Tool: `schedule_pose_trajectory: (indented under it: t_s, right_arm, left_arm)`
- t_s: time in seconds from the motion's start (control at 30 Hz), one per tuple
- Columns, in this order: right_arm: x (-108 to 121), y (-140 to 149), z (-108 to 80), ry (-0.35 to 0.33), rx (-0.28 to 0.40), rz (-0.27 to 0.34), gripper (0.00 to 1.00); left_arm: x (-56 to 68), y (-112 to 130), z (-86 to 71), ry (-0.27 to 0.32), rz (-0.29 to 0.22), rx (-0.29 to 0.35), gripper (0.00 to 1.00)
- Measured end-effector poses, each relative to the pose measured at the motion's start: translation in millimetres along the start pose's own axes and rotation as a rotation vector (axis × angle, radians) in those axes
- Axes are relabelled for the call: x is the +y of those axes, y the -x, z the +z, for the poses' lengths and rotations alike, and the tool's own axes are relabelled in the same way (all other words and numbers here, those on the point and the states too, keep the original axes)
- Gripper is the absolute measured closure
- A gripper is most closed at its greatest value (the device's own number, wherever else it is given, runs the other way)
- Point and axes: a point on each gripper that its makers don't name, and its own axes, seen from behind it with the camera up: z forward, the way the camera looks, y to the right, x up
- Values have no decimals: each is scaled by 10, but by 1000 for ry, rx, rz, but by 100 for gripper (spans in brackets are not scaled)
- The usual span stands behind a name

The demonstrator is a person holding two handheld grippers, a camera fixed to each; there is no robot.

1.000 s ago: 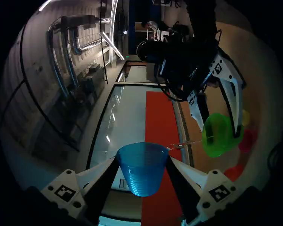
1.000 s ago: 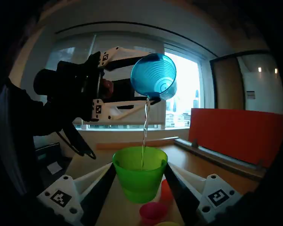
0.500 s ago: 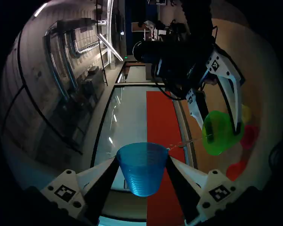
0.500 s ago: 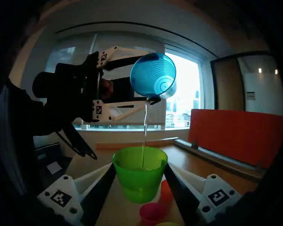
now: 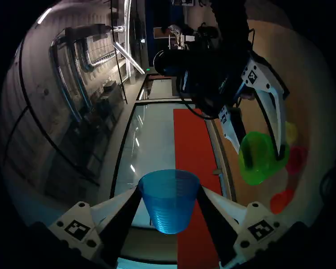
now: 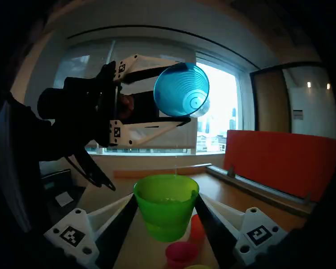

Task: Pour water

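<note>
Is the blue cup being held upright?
No: the blue cup is tipped steeply over on its side, high above the upright green cup.

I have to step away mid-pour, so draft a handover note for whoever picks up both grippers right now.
Left gripper: shut on the blue cup, tipped on its side above the green cup.
Right gripper: shut on the green cup, upright.
Done: some water is in the green cup; no stream is falling.
Left, likely: right the blue cup, set both down.
</note>
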Motion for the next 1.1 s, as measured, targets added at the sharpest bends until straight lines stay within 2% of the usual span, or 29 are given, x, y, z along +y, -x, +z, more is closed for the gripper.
schedule_pose_trajectory:
  t_s: [0.4,0.77,1.1]
  right_arm:
    - [-1,-7,4,1,0,-2,11]
    - [-8,-15,-13,1,0,-4,11]
    - [-26,-22,-29,0,-1,-9,11]
  left_arm:
    - [5,-6,-32,-4,2,1,14]
    - [-61,32,14,-16,-4,0,14]
    - [-42,112,63,-23,-93,-13,14]
